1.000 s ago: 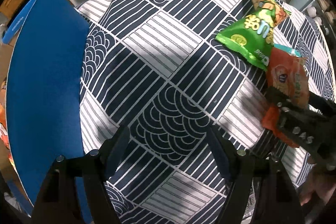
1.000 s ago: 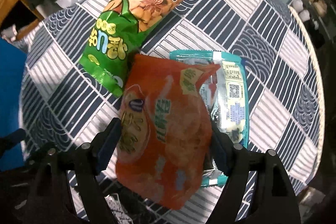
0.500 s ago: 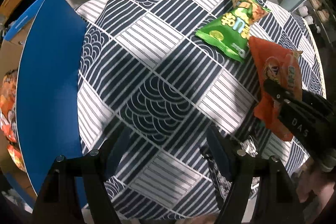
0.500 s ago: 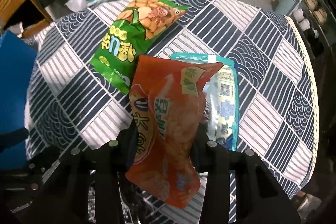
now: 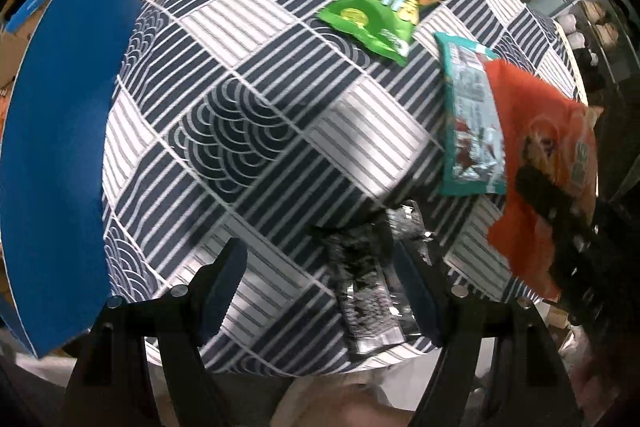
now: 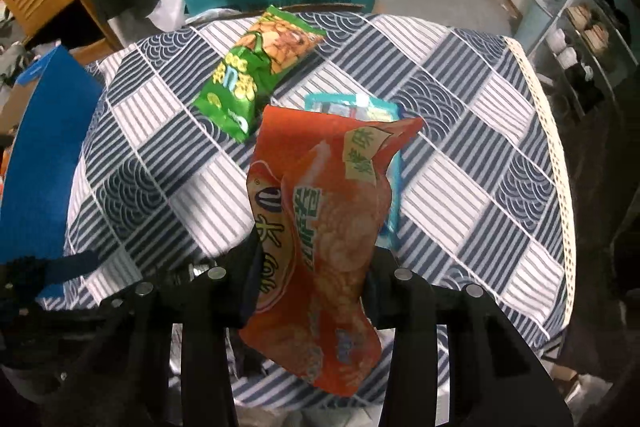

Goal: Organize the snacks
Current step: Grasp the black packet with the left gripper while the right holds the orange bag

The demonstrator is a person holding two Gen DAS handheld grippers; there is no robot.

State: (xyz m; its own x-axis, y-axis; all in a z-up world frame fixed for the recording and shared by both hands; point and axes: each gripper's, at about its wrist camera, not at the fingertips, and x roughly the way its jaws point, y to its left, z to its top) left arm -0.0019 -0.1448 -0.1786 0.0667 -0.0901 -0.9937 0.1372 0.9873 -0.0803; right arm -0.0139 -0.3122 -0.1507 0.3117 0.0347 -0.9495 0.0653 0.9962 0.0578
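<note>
My right tool (image 6: 308, 287) was clamped on the crinkled orange foil snack bag (image 6: 320, 235), holding it raised above the round counter (image 6: 472, 163) with its navy-and-white patterned cloth. My left tool (image 5: 320, 291) hung wide open, gripping nothing, over a shiny silver-and-black wrapper (image 5: 372, 291). A glossy green pouch (image 6: 256, 71) and a flat teal packet (image 5: 472, 119) lay on the cloth; a smooth blue cardboard flap (image 5: 56, 147) stood beside it.
</note>
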